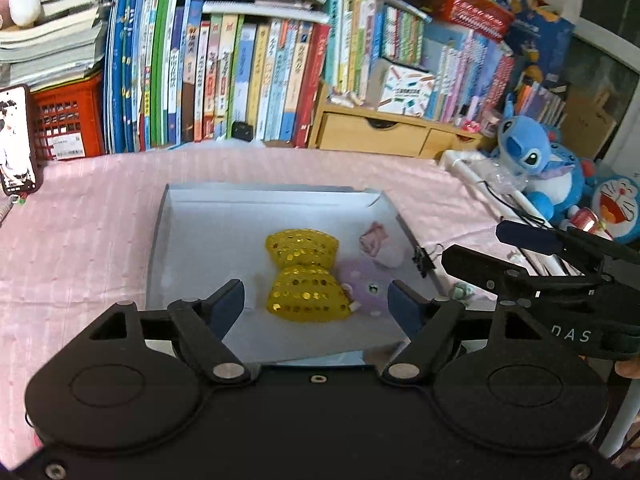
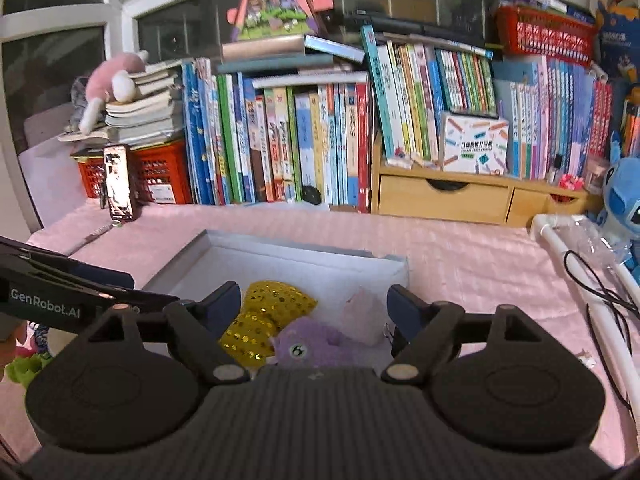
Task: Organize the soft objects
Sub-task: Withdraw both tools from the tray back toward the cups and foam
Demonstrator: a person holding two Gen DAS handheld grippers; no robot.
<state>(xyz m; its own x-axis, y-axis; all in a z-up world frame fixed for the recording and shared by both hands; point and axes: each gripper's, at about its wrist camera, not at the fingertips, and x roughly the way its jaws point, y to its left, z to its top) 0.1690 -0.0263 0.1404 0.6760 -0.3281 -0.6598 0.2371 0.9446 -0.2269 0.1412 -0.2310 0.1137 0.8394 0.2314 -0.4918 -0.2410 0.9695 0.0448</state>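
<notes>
A shallow grey box lies on the pink cloth. Inside it rest a yellow sequined bow-shaped cushion, a purple plush and a small pale pink soft piece. My left gripper is open above the box's near part, nothing between its fingers. My right gripper is open too, held above the near right part of the box and empty. The right gripper also shows at the right edge of the left wrist view.
A wall of upright books and a wooden drawer unit line the back. A phone leans by a red crate at left. Blue plush toys and a white tube rail with cables stand at right.
</notes>
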